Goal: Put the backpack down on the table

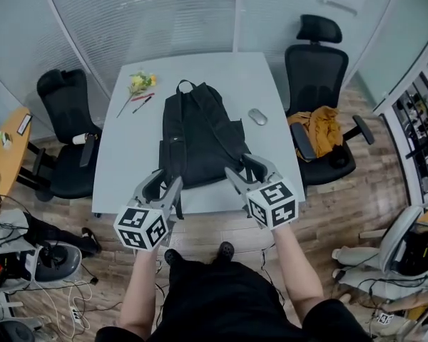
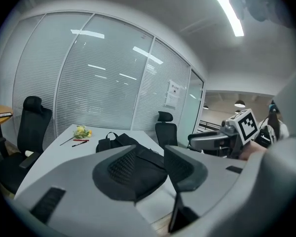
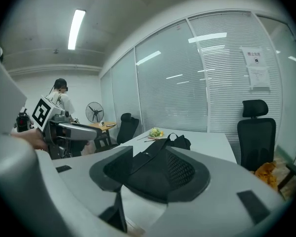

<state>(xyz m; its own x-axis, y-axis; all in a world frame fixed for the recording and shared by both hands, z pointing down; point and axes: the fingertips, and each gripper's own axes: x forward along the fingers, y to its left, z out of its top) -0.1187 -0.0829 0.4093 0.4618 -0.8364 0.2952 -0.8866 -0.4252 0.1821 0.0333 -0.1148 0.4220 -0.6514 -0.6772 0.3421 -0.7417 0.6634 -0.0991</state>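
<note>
Jaws on my left gripper (image 2: 155, 157) stand apart, their dark ribbed pads facing each other across a gap with nothing pressed between them. Through that gap I see the black backpack (image 2: 119, 141) lying beyond the tips. On my right gripper (image 3: 155, 169) the jaws are likewise parted and clamp on nothing. The backpack's strap side fills the space beyond them.

From the head view, both grippers sit over the near edge of the white counter (image 1: 128, 162), one at each bottom corner of the backpack. Their tips overlap those corners from above, and I cannot tell whether they touch the fabric. The backpack lies flat on the middle of the counter, shoulder straps facing up, its top handle toward the far edge and its bottom toward me.

Well apart from it, near the far left corner, lie a small bunch of yellow flowers (image 1: 140, 83), a red pen (image 1: 143, 97) and a black pen (image 1: 142, 105). A grey mouse (image 1: 257, 116) rests just right of the backpack's upper half, clear of it.

A black office chair (image 1: 64, 141) stands at the counter's left side. A second black chair (image 1: 317, 84) stands at the right with a mustard garment (image 1: 319, 128) heaped on its seat. Glass walls with blinds (image 1: 164, 13) close off the far side, and a wooden floor (image 1: 342, 212) runs beneath.
</note>
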